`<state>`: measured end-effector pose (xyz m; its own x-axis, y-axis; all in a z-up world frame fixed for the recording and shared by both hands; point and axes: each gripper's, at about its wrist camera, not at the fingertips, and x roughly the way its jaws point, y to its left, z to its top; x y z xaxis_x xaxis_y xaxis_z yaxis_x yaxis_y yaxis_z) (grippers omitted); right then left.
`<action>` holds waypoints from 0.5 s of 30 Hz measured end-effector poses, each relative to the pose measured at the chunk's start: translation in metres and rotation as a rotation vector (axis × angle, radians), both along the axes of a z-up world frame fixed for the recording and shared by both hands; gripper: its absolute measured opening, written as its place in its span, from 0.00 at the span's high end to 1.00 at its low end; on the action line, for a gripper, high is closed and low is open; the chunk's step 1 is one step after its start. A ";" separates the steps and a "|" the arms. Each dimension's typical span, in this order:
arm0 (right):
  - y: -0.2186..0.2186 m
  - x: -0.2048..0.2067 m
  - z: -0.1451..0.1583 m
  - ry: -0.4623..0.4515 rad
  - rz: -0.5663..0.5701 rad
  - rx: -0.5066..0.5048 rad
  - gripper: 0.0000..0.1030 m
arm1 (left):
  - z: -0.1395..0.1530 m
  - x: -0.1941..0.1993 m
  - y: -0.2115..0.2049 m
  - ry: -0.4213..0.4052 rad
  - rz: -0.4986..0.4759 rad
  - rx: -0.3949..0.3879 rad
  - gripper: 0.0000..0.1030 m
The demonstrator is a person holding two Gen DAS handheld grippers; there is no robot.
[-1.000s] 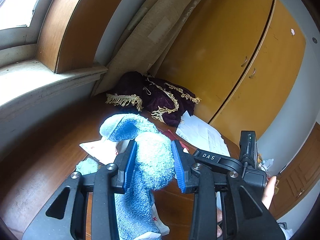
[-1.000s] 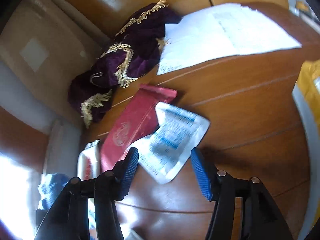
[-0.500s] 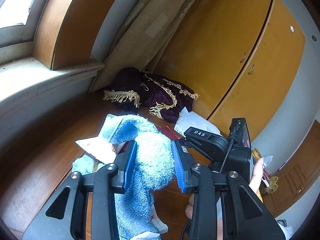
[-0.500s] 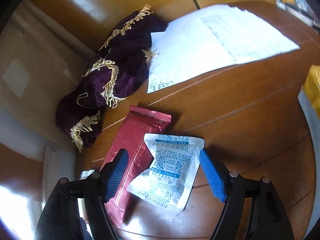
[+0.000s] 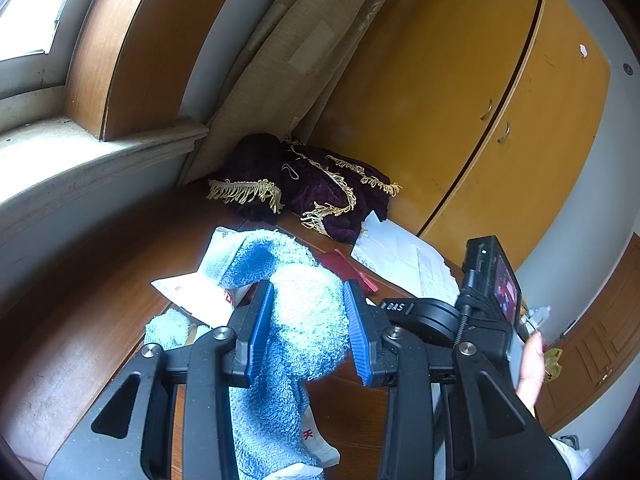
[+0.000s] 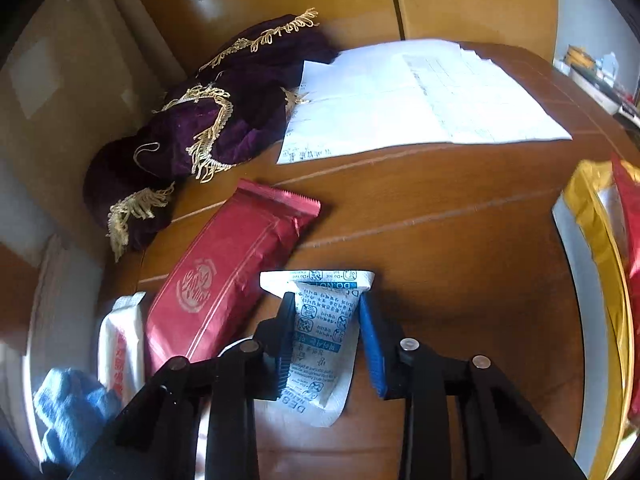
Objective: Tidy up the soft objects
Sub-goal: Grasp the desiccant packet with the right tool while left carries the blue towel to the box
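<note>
We have the left gripper (image 5: 307, 330) clamped on the blue towel (image 5: 298, 344), same as a second ago — the bundle bulges between the blue pads and its tail hangs below the jaws. No change there; the hold looks stable.

The change is on the right. A second ago the right gripper (image 6: 326, 340) hung wide open above the white desiccant packet (image 6: 320, 344); now its jaws have come in on the packet, pinching it from both sides so it creases and narrows between the pads. Its top edge sticks out just ahead of the fingertips and the bottom end trails back under the gripper. We cannot tell whether it is off the wooden table (image 6: 460, 240) yet.

Just left of the right jaws lies the red pouch (image 6: 232, 276), touching or slightly under the packet's edge. Farther left is a white wrapped pack (image 6: 120, 340). Well ahead of the jaws are the purple fringed cloth (image 6: 208, 128) and the paper sheets (image 6: 420, 100).

Our read: both grippers are now loaded, so the grasp step is done and next is carrying — the lift should watch that the red pouch does not drag along.
</note>
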<state>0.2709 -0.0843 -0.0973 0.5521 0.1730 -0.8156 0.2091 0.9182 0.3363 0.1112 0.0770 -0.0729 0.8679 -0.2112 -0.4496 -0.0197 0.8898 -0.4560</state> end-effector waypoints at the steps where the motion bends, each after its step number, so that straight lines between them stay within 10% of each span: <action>1: -0.002 -0.006 0.002 0.002 0.002 0.025 0.71 | 0.000 0.000 0.000 -0.002 0.001 -0.001 0.68; 15: -0.063 -0.139 0.070 -0.340 0.332 0.199 0.72 | 0.000 -0.010 -0.015 -0.014 -0.095 -0.028 0.68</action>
<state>0.1320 -0.1469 -0.0275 0.6693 0.5174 -0.5332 -0.2340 0.8279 0.5097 0.1014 0.0620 -0.0726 0.8493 -0.3056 -0.4305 0.0710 0.8741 -0.4805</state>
